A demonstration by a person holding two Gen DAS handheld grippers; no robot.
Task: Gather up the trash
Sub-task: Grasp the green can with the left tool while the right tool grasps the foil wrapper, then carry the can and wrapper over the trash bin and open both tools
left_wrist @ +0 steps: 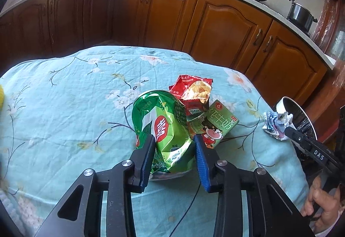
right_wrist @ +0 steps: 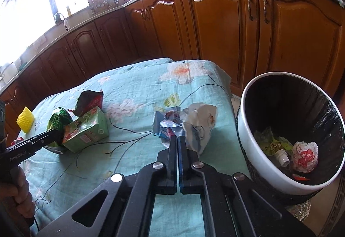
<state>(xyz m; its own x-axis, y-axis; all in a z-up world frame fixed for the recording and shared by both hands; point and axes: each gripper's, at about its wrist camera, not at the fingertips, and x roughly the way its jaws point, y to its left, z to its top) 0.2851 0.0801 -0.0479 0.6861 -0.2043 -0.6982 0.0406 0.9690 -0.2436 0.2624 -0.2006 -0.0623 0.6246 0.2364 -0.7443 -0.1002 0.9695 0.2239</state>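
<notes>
While both tongs sit on soft wrappers, I have trash at each hand and the bin at my right.

With the left tongs (left_wrist: 174, 146) I straddle the green snack bag (left_wrist: 166, 129) near the middle of the worktop (left_wrist: 64, 96); the jaws are part-closed about its crumpled lower end, and I cannot tell whether the pads bite yet. It looks light, crackly and slippery, so I judge a pinch on the bunched foil safest. At its 1 o'clock lie the red snack bag (left_wrist: 194, 90) and the green milk carton (left_wrist: 215, 127), stiffer and boxy. My right tongs (right_wrist: 177, 139) are clamped shut on the crumpled wrapper (right_wrist: 185, 124), a thin, weightless wad. At its 3 o'clock stands the trash bin (right_wrist: 245, 120), already holding scraps.
</notes>
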